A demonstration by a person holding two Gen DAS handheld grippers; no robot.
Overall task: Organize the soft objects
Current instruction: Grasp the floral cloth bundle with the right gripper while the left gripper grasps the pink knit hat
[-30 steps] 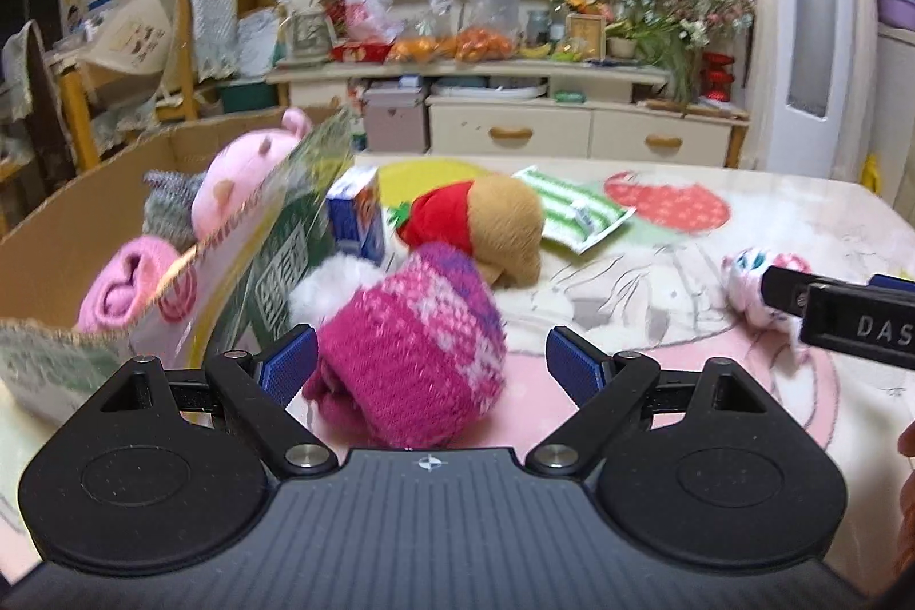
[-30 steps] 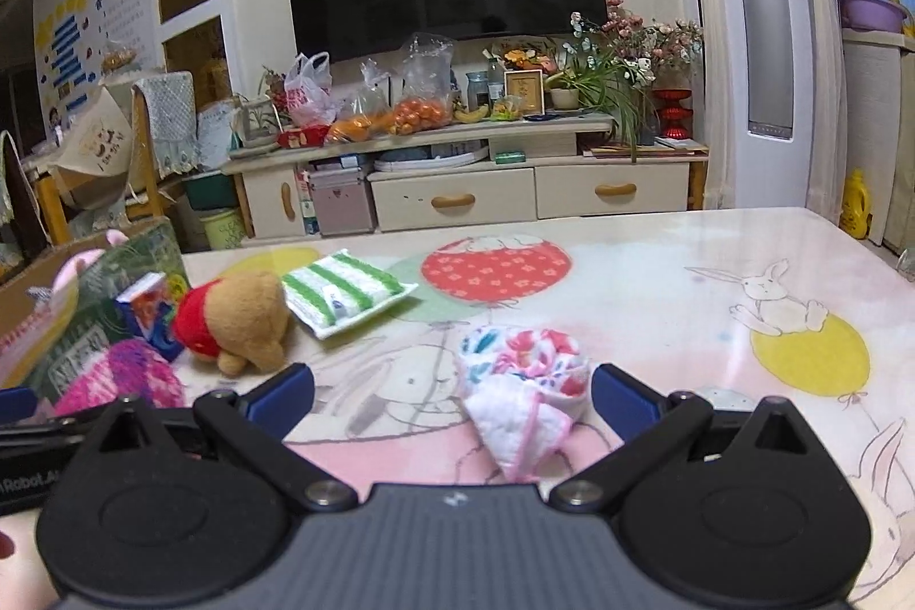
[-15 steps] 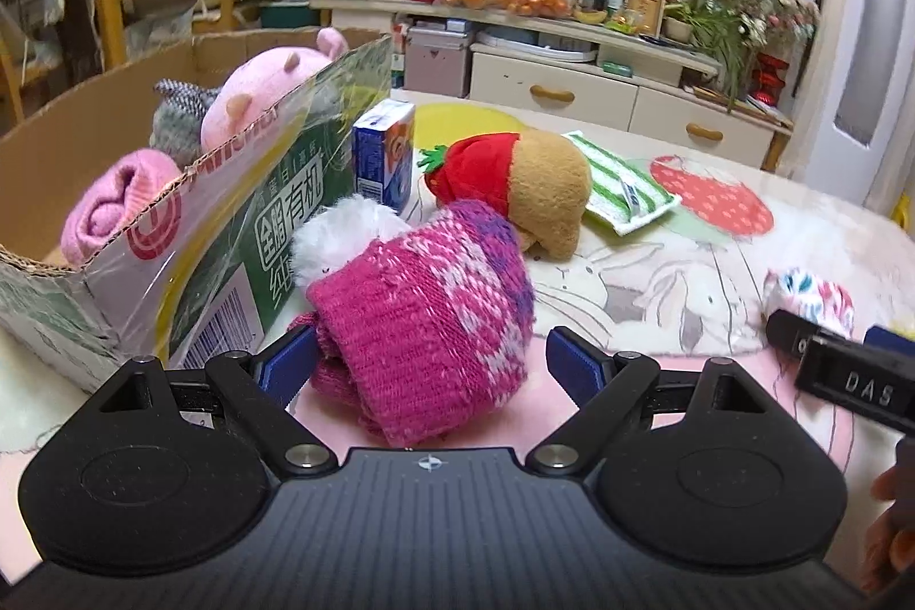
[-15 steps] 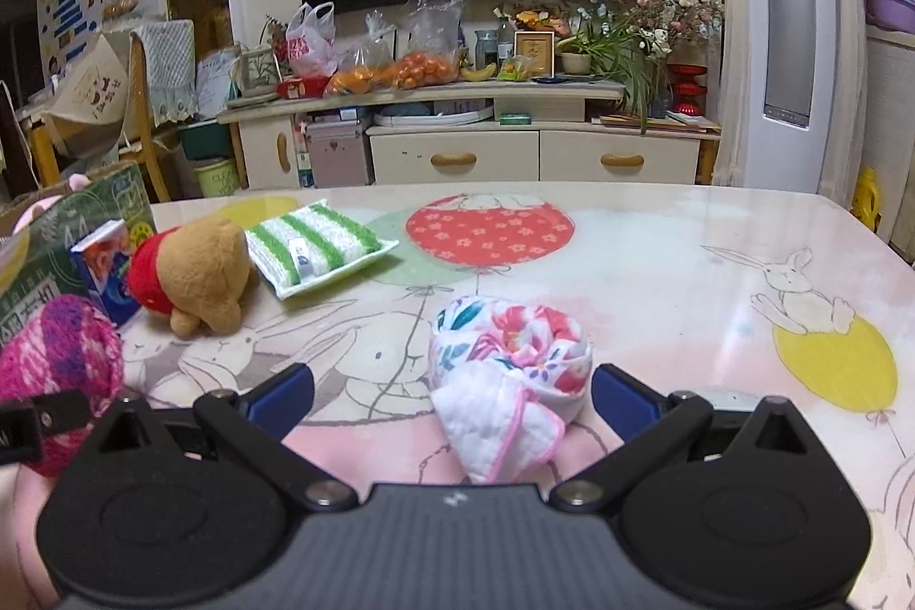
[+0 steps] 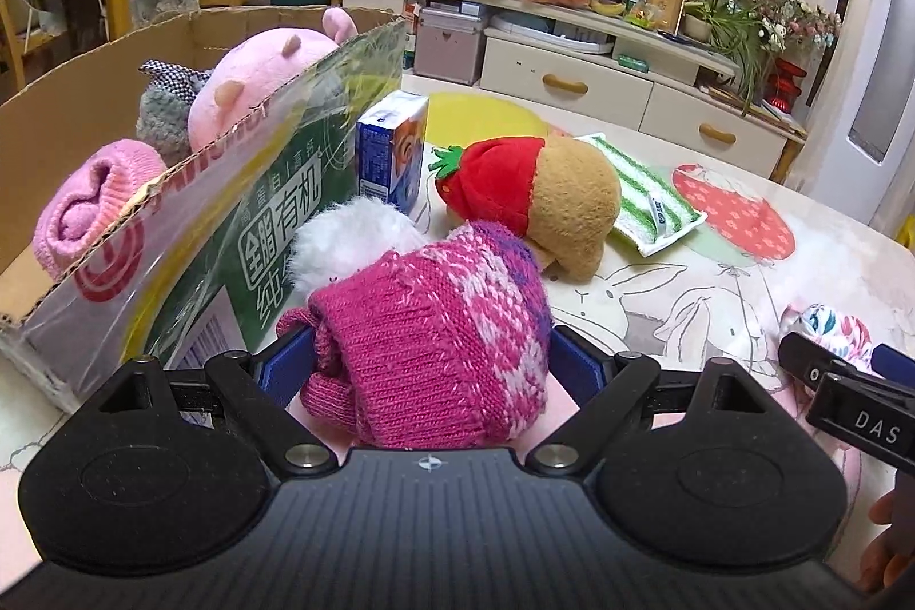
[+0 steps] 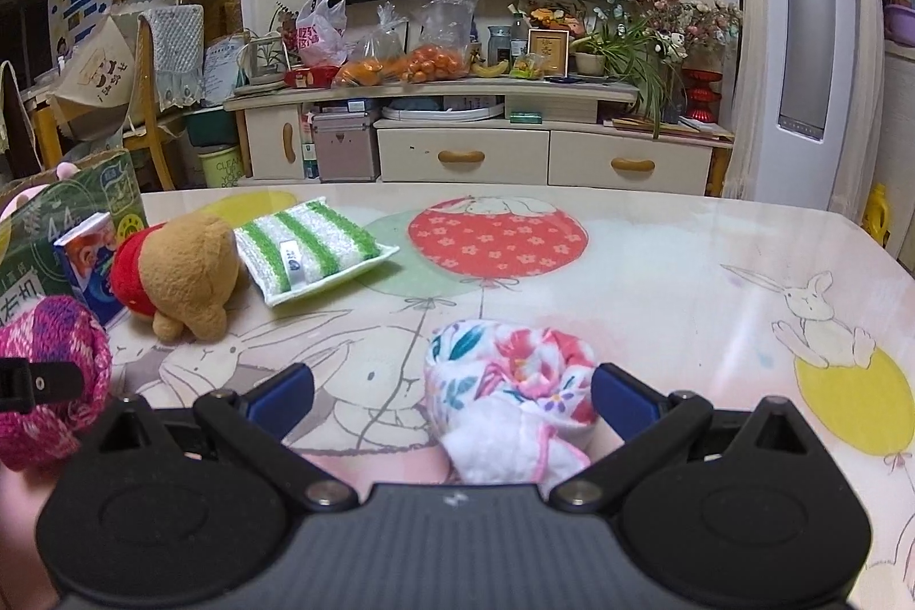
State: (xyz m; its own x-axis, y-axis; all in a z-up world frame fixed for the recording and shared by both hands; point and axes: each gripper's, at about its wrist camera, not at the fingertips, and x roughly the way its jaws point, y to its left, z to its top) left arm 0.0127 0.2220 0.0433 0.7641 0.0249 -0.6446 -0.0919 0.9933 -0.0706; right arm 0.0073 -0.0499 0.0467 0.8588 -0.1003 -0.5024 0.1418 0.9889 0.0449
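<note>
We have the left gripper (image 5: 432, 364) closed onto the hat (image 5: 434, 341), its blue pads pressed into the knit on both sides. The hat lies on the bench (image 6: 657, 278), just beside the box (image 5: 189, 232), which already holds a pink roll (image 5: 86, 204) and other plush items. We judge the hat light, soft and highly compressible: the knit will give under the pads and will not slip easily, but loose folds may sag or catch on the box rim. We take hold across the thick folded body, not the white pompom (image 5: 349, 238), which would likely deform and pull free.

The right gripper (image 6: 452, 395) stands wide open around the floral cloth (image 6: 509, 398), the right pad close against it and the left pad well apart. The cloth is bunched, light and limp; we grip its central bulk so that no trailing edge drags.

The bear (image 5: 537, 204) and the striped pad (image 5: 646, 204) lie on the bench, beyond the hat.
</note>
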